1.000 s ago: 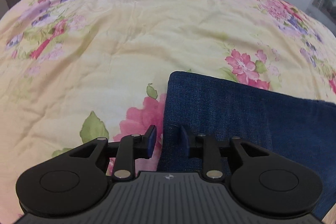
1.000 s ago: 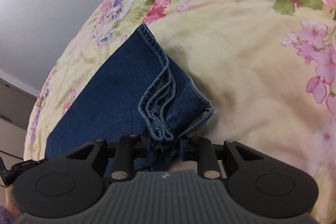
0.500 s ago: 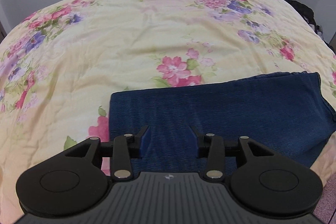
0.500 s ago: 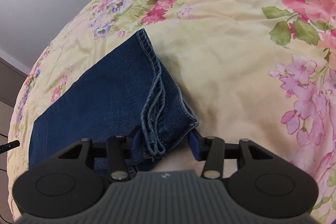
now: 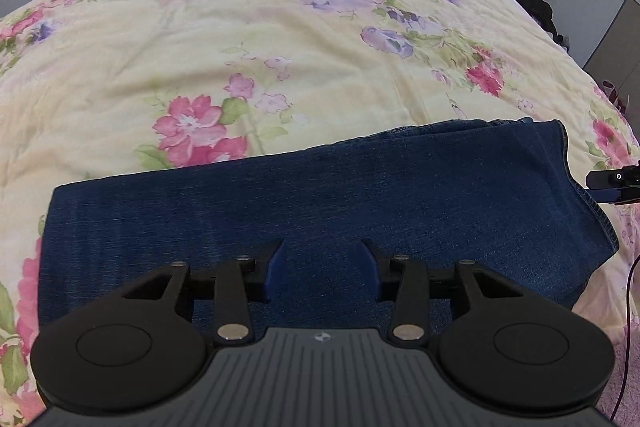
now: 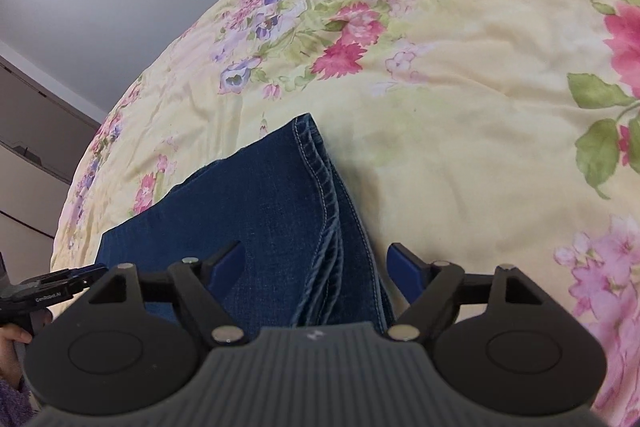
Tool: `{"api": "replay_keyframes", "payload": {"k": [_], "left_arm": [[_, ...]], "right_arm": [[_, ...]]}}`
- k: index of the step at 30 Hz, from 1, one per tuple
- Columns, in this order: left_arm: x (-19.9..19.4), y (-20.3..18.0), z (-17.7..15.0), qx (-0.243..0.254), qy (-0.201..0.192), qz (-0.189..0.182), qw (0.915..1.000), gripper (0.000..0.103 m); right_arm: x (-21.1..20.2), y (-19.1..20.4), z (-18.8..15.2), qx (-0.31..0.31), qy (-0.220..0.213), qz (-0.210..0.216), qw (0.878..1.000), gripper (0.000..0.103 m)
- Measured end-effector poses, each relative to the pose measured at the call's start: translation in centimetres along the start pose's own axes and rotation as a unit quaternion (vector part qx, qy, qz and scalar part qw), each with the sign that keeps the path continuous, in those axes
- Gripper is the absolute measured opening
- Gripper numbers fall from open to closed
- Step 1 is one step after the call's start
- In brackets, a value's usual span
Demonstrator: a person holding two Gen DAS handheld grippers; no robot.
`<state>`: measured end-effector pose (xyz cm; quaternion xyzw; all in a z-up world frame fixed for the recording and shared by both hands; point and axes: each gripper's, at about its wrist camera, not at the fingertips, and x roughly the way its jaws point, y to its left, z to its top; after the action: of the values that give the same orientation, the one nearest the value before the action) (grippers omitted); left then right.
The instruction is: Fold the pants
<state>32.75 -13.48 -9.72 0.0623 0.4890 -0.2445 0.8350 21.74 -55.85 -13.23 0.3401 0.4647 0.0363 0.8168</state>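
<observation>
- The bed (image 5: 280, 39), under a pale yellow floral quilt, fills both views; wide bare quilt stretches beyond the far edge of the pants, and its rounded rim meets a grey wall.
- The pants (image 5: 320, 195), dark blue denim, lie folded in a long flat band on the near part of the bed; the stitched hems (image 6: 326, 195) stack at the right end.
- The left tongs (image 5: 322, 273) hang wide apart above the band's near edge, gripping nothing.
- The right tongs (image 6: 316, 265) spread wide to either side of the hem stack, empty; quilt lies bare to their right.
</observation>
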Motion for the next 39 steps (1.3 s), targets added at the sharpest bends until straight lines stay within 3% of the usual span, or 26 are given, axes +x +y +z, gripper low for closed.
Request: {"api": "replay_keyframes", "payload": {"k": [4,8,10,16,22,26,32,39], "left_arm": [[1.8,-0.6,0.4,0.009,0.008,-0.016,0.9998,0.049],[3.3,-1.0,1.3,0.028,0.002,-0.019,0.9994,0.046],[4.2,-1.0,2.2,0.026,-0.002,-0.017,0.9995,0.046],[7.6,-1.1,3.8,0.054,0.015,-0.001,0.9984,0.043],[8.9,-1.3,3.2,0.062,0.004,0.012,0.998,0.043],[7.3,-2.2,2.8,0.084,0.005,0.024,0.9962,0.041],[3.9,-4.4,-0.3,0.148,0.024,-0.011,0.9887,0.039],[1.8,-5.9,-4.4,0.193,0.084,-0.059,0.9758,0.034]], "right_arm": [[2.5,-1.6,0.9,0.015,0.032,0.021,0.999,0.075],[4.9,-3.0,0.7,0.036,0.048,0.079,0.995,0.07],[5.4,-3.0,0.3,0.03,0.042,0.084,0.995,0.053],[3.9,-3.9,-0.2,0.051,0.011,0.124,0.991,0.019],[2.1,-0.8,0.6,0.021,-0.011,0.125,0.992,0.013],[1.1,1.3,1.2,0.006,-0.007,0.098,0.995,0.012],[-0.8,4.5,1.5,-0.008,-0.002,0.079,0.997,0.012],[-2.1,9.4,2.0,-0.029,0.007,0.059,0.998,0.012]]}}
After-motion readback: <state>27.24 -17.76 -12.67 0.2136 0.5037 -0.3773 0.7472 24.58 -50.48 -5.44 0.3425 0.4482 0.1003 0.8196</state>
